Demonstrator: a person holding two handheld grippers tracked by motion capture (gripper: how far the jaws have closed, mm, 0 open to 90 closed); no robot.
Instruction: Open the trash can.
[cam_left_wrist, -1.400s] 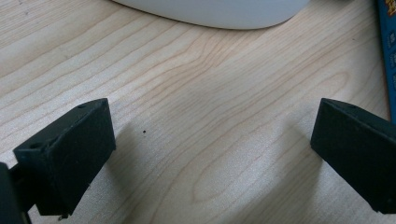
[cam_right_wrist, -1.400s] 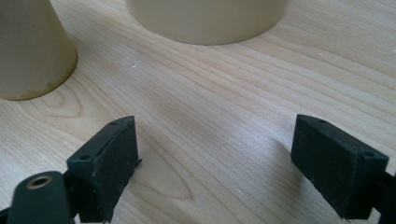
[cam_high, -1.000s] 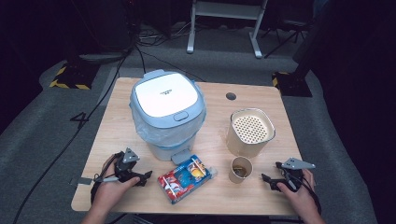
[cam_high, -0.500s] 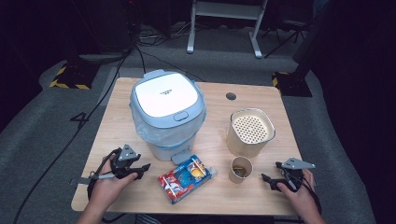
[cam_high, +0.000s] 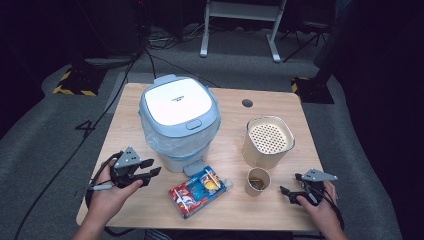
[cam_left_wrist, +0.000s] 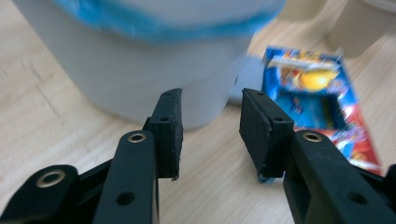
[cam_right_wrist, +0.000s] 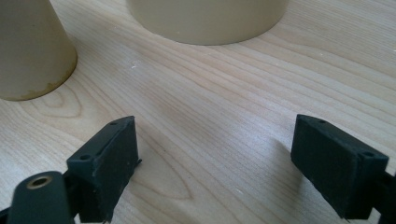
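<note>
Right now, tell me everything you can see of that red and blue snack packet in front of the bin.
The snack packet is a flat, glossy wrapper, red with a blue panel and yellow artwork. It lies flat and askew on the wooden table near the front edge, just ahead of the bin's pedal, between the two hands. It looks sealed. Nothing grips it; whether its upper end touches the pedal is unclear.

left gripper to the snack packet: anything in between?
Nothing visible. The left gripper, jaws just narrowed with nothing between them, hovers beside the bin's base; bare table separates it from the snack packet.
</note>
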